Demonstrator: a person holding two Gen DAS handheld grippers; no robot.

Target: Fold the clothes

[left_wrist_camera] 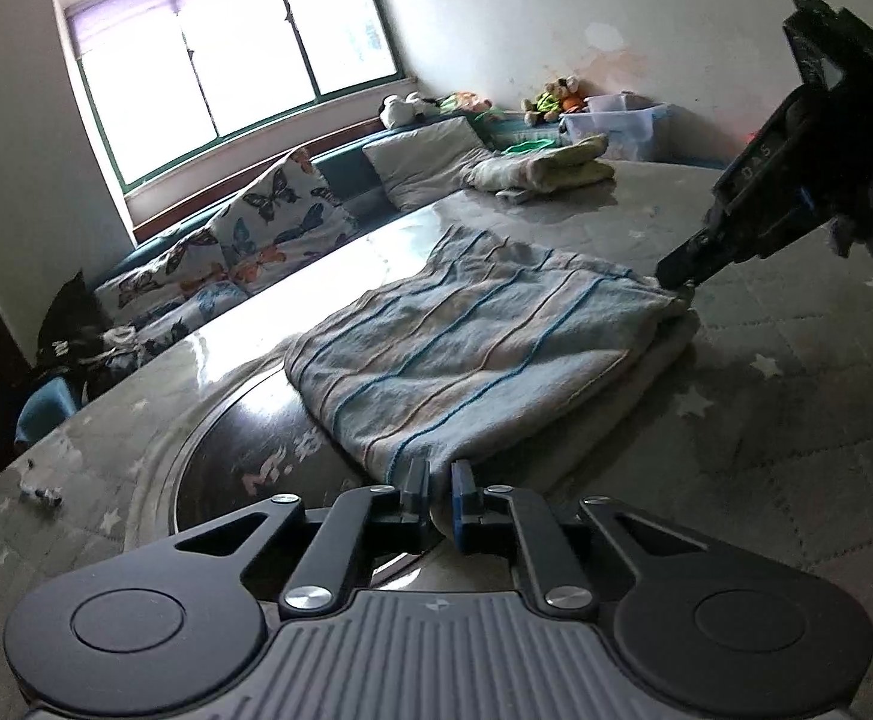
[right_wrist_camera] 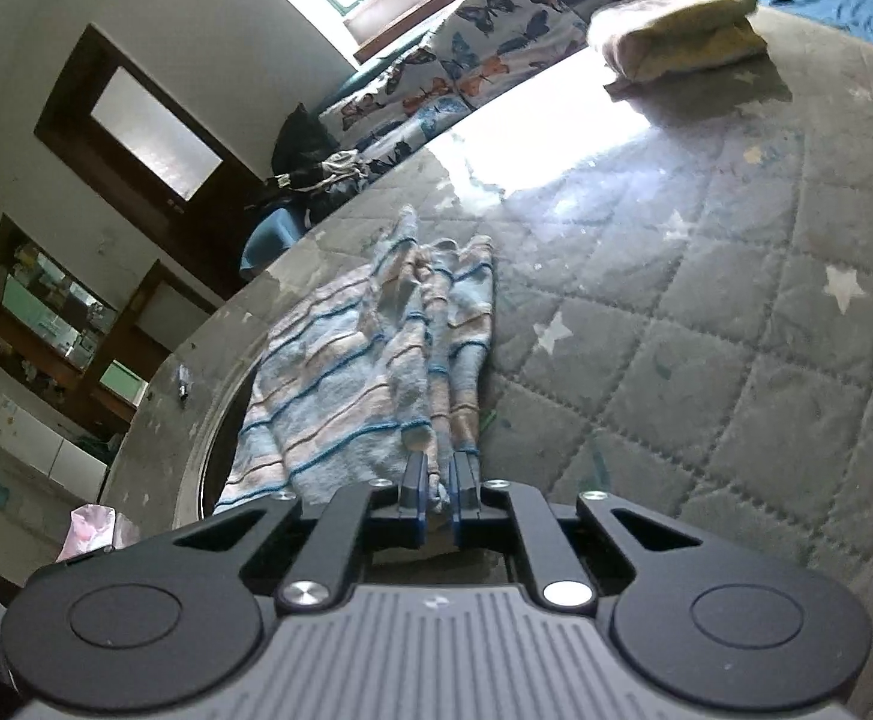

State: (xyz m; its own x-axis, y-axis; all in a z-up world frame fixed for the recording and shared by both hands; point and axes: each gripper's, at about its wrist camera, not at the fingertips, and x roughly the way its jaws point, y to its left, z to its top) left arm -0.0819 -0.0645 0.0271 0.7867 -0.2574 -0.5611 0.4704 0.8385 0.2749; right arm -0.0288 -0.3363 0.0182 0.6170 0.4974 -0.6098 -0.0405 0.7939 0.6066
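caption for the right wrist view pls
Right claw pinching a corner of the striped towel on the star-quilted table cover.

We see a pale blue terry towel (left_wrist_camera: 472,330) striped beige and dark blue, on a grey quilted, white-starred tabletop cover (right_wrist_camera: 736,312).

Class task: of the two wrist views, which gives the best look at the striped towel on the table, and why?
The left wrist view: the striped towel lies broad and folded, both gripped ends visible, with the right gripper at its far corner. The right wrist view shows it bunched and foreshortened.
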